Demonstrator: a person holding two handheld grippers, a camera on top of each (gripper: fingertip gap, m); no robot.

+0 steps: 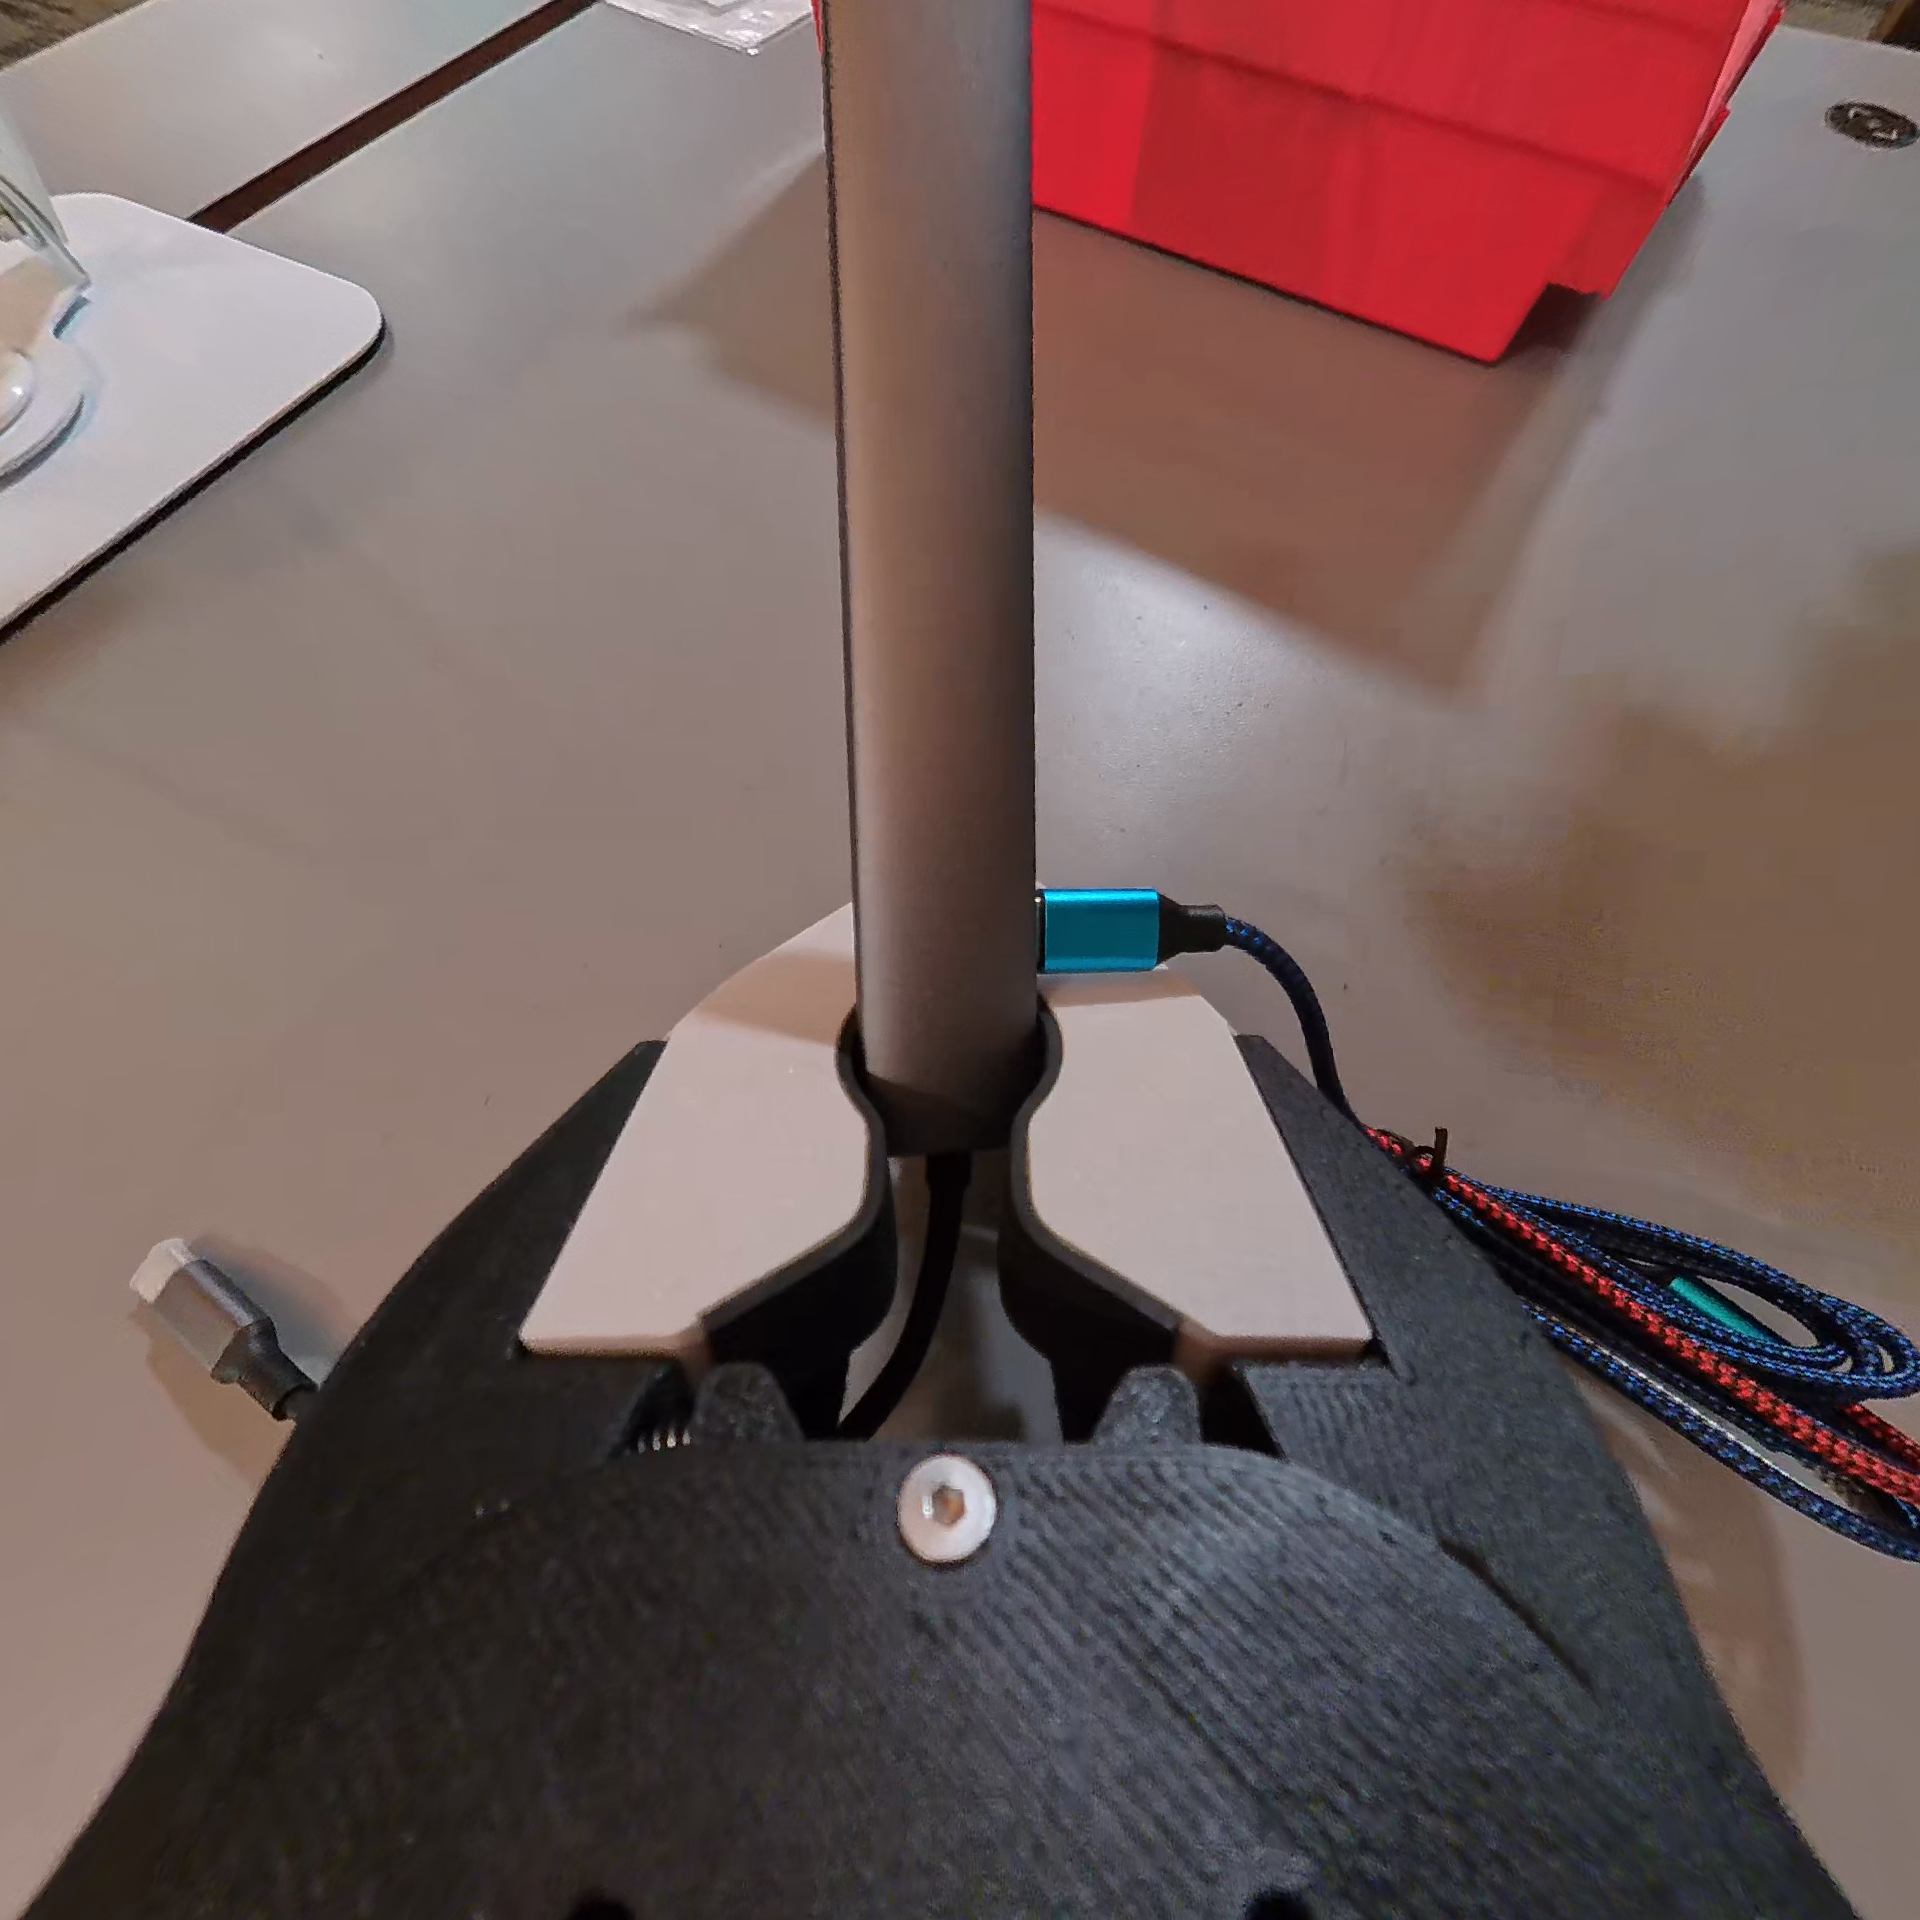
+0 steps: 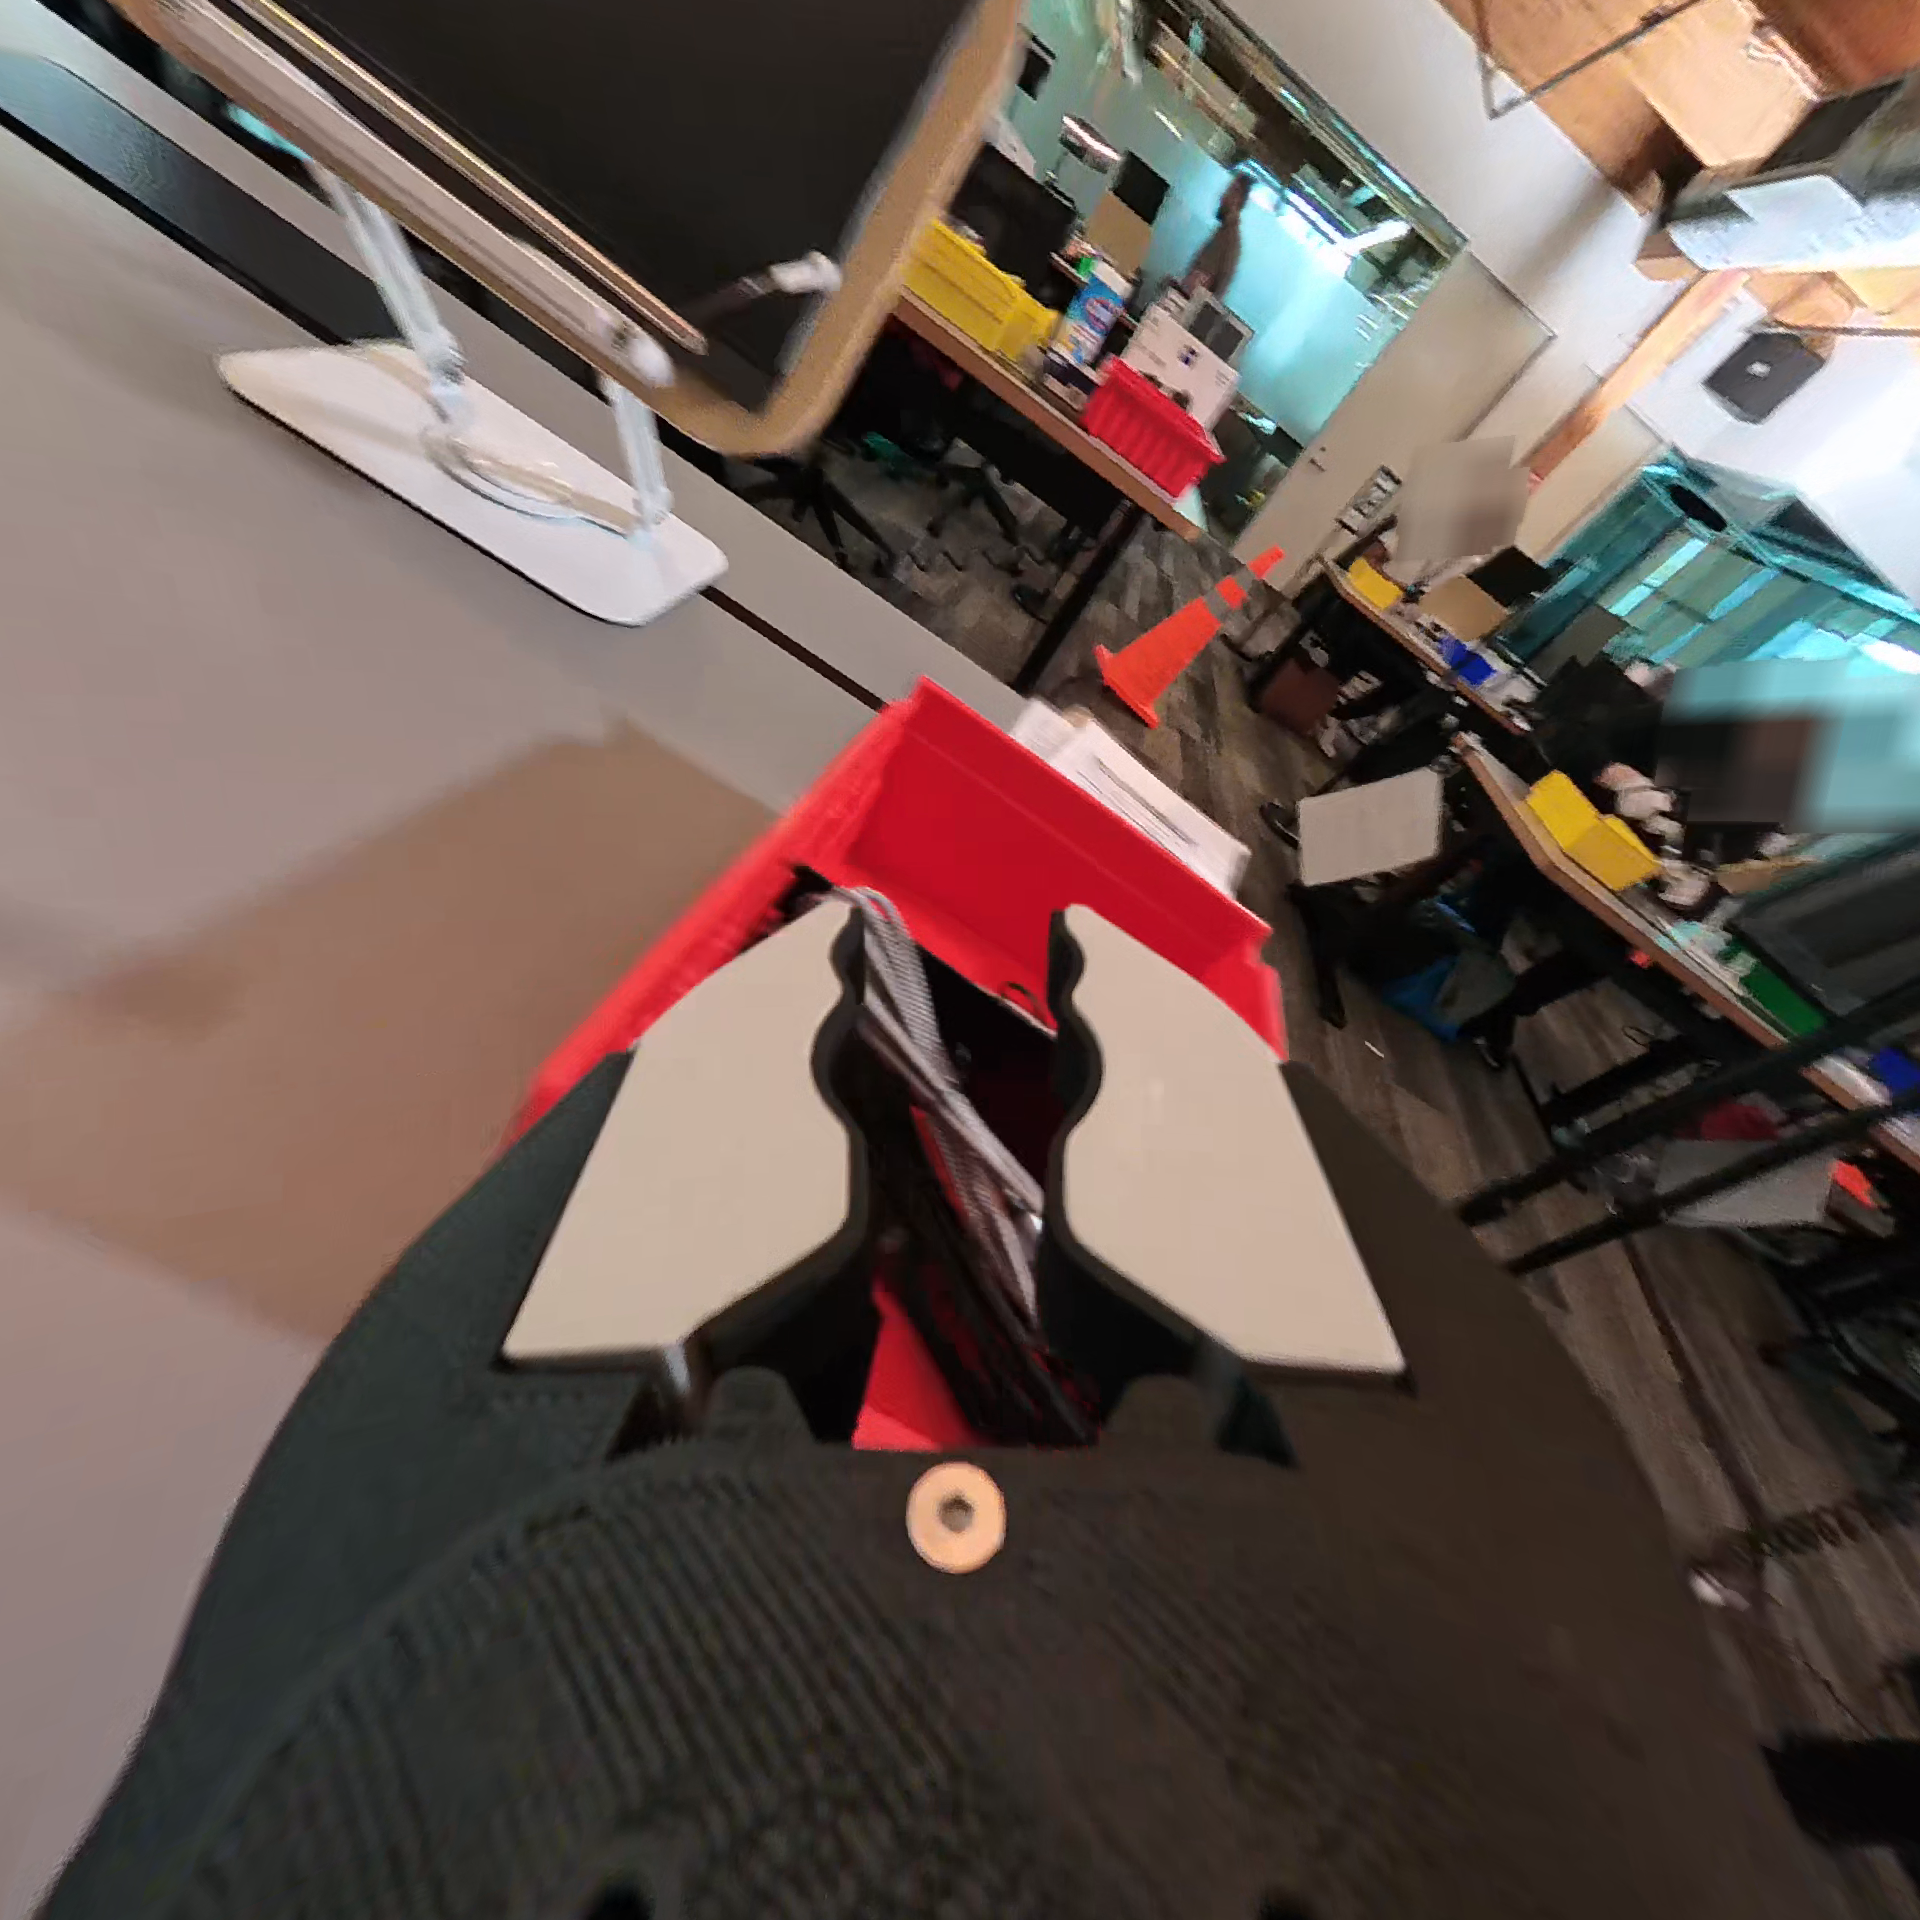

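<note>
My left gripper [image 1: 940,1049] is shut on a long grey rounded bar-shaped device [image 1: 935,520] that stands up from between the jaws above the grey table [image 1: 520,831]. A blue metal plug [image 1: 1099,930] on a dark blue braided cable [image 1: 1299,1018] is plugged into the bar's right side. A thin black cable [image 1: 914,1299] hangs from the bar's lower end. My right gripper [image 2: 951,925] is tilted over a red bin [image 2: 997,831], its jaws closed around a bundle of grey-white and black braided cables [image 2: 966,1174].
Coiled blue and red braided cables [image 1: 1683,1340] lie on the table to the right of my left gripper, and a grey plug [image 1: 197,1309] to its left. A red bin [image 1: 1351,177] stands behind. A white monitor base [image 1: 177,364] is far left, also shown [image 2: 468,468]. The tips of one gripper are about 35 centimetres away from the tips of the other. The white monitor base [image 1: 177,364] is closer to my left gripper, around 30 centimetres from its tips; the right tips are 45 centimetres off. My right wrist view [image 2: 568,553] looks at it from another angle.
</note>
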